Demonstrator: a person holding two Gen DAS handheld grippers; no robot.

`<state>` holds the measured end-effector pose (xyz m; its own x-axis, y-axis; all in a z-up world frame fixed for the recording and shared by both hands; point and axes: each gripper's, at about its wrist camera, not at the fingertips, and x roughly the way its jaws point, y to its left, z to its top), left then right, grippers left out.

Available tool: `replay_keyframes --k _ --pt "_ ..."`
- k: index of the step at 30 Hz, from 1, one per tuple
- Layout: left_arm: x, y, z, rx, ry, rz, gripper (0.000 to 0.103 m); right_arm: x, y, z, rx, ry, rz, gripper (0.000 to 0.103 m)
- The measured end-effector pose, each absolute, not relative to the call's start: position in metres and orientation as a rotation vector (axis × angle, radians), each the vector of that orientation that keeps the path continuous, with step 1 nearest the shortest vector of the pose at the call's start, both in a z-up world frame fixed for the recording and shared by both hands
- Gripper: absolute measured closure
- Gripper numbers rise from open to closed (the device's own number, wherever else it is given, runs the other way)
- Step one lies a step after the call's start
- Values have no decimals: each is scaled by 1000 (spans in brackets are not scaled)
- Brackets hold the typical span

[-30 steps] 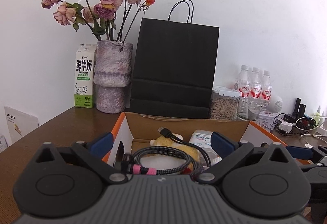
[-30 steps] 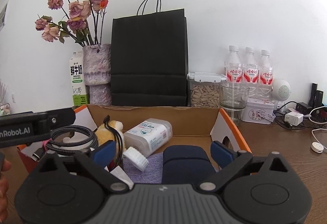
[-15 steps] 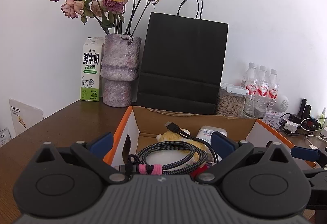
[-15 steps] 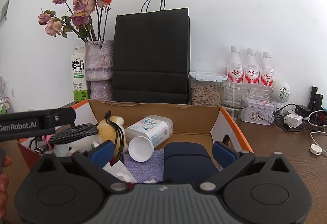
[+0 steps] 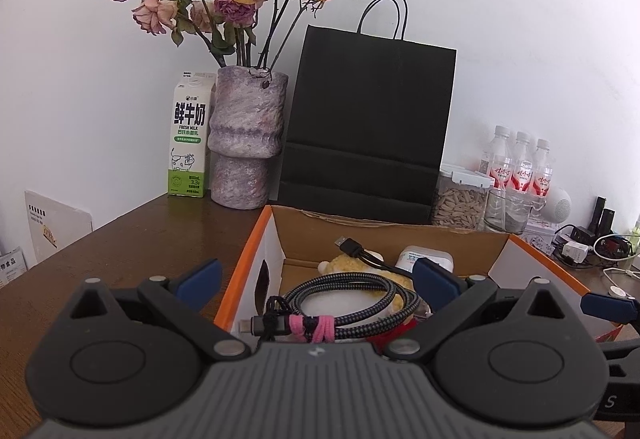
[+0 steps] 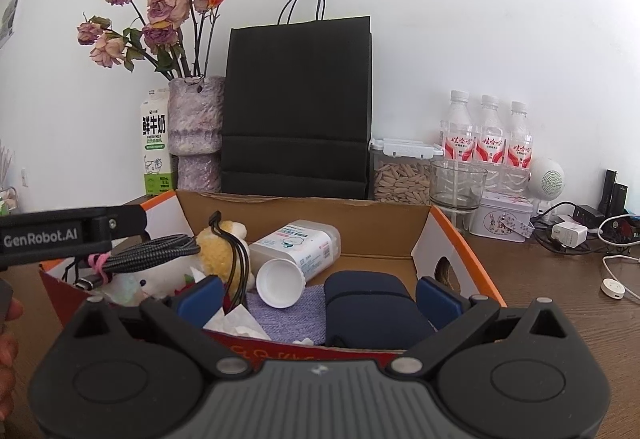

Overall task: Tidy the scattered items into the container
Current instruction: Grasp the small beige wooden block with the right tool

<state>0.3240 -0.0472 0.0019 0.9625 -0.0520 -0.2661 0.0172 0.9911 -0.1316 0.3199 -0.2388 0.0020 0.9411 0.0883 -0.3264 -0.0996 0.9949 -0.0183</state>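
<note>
Left gripper (image 5: 316, 275) has pulled back; coiled cable (image 5: 340, 303) rests in box (image 5: 256, 251)

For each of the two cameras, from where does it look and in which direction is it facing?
Left wrist: sits on the left hand-held gripper, faces the wall across the box; its open fingers flank the coiled cable.
Right wrist: sits on the right hand-held gripper, at the box's near side, facing the wall; a hand shows at left.
Shared: box, cable, black bag, vase.
</note>
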Motion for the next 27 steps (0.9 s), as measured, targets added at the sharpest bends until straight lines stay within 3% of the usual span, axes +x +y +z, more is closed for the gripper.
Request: replay_keyframes --k 21,27 --pt "293 -28 0 -126 252 7 0 262 -218 -5 -111 371 142 5" --pt "283 -17 -1 -119 279 19 0 266 -214 -11 -90 462 150 25"
